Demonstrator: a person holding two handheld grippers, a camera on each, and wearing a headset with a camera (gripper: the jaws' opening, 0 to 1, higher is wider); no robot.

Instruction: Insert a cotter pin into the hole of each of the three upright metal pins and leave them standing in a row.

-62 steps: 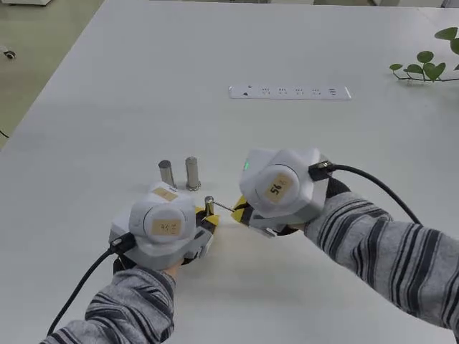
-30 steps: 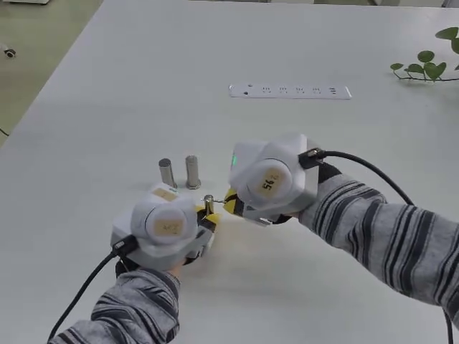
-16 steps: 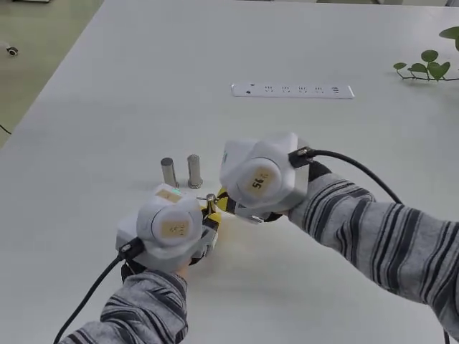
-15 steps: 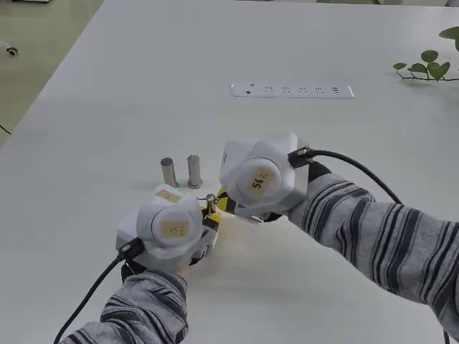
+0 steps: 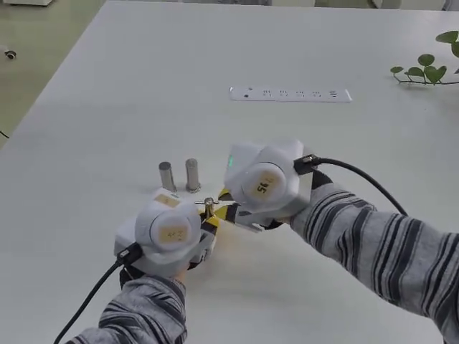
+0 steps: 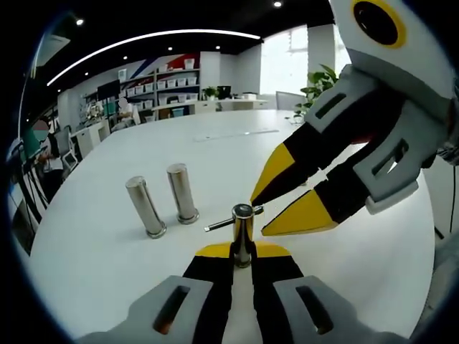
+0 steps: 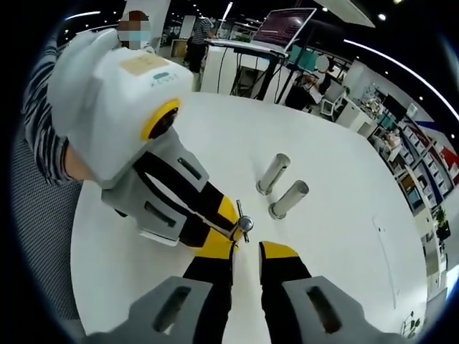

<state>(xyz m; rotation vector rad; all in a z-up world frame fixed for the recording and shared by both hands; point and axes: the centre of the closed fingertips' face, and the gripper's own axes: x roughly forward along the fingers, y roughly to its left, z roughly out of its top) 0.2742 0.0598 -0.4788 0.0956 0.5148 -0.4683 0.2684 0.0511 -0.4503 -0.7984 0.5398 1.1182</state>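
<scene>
Left gripper view: left gripper (image 6: pixel 242 252) clamped on an upright metal pin (image 6: pixel 242 231), toward the counter's (image 6: pixel 100 251) near edge.
A cotter pin (image 6: pixel 219 225) lies level through its hole; the right gripper (image 6: pixel 258 216) sits at its head, jaws apart.

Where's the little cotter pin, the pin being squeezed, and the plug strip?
cotter pin (image 6: pixel 219 224): left gripper view, its thin shaft.
held metal pin (image 6: pixel 242 233): left gripper view, its shiny side.
power strip (image 5: pixel 290 94): head view, its middle.
</scene>
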